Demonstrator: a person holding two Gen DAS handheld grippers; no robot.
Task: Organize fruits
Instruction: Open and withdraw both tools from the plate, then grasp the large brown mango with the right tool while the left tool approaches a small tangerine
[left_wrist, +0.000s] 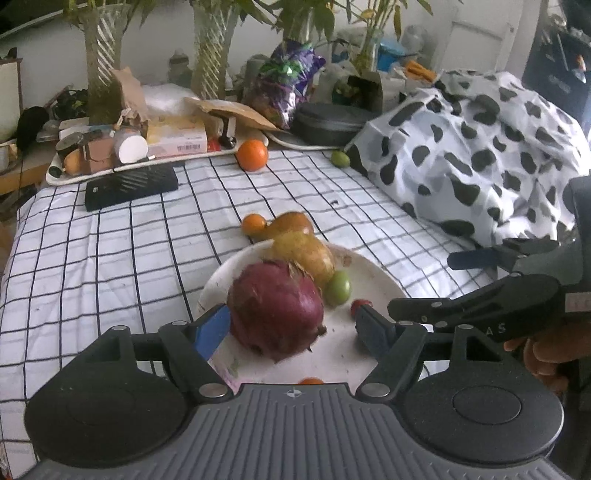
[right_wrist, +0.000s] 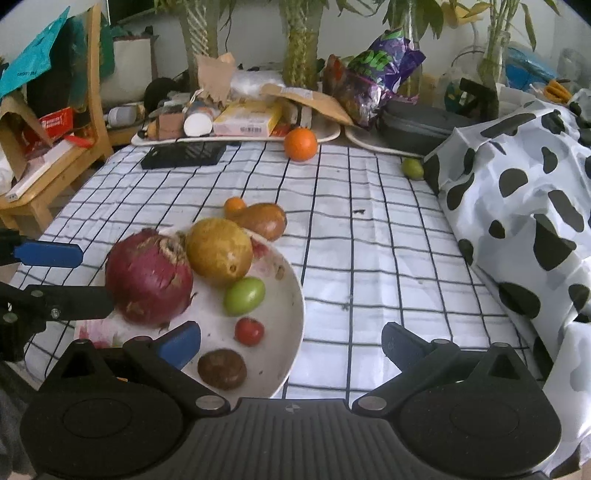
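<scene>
Your left tool (left_wrist: 291, 328) has its jaws apart around the big red fruit (left_wrist: 275, 308) on the plate (left_wrist: 373, 280). The left pad looks to be touching the skin while the right pad stands clear, so nothing is clamped yet. Judging by its bulk, that fruit is the heavy one here, with firm, scaly skin that gives some bite; take it across the widest middle, not near the dry tuft on top.

Behind it on the plate sits a yellow pear (right_wrist: 218, 251). It's probably firm but smooth, so grip the fat lower half. The green fruit (right_wrist: 244, 295) and the little red tomato (right_wrist: 249, 331) look light, round and prone to rolling or squashing, so I'd squeeze gently at the middle. The brown fruit (right_wrist: 221, 369) near the rim may be soft.

Off the plate, a brown pear (right_wrist: 263, 220) and a small orange (right_wrist: 235, 204) lie just beyond it on the checked tabletop (right_wrist: 369, 258); a bigger orange (right_wrist: 300, 143) and a lime (right_wrist: 413, 168) sit well back.

Your right tool (right_wrist: 291, 343) hangs wide apart and empty over the plate's right rim.
</scene>
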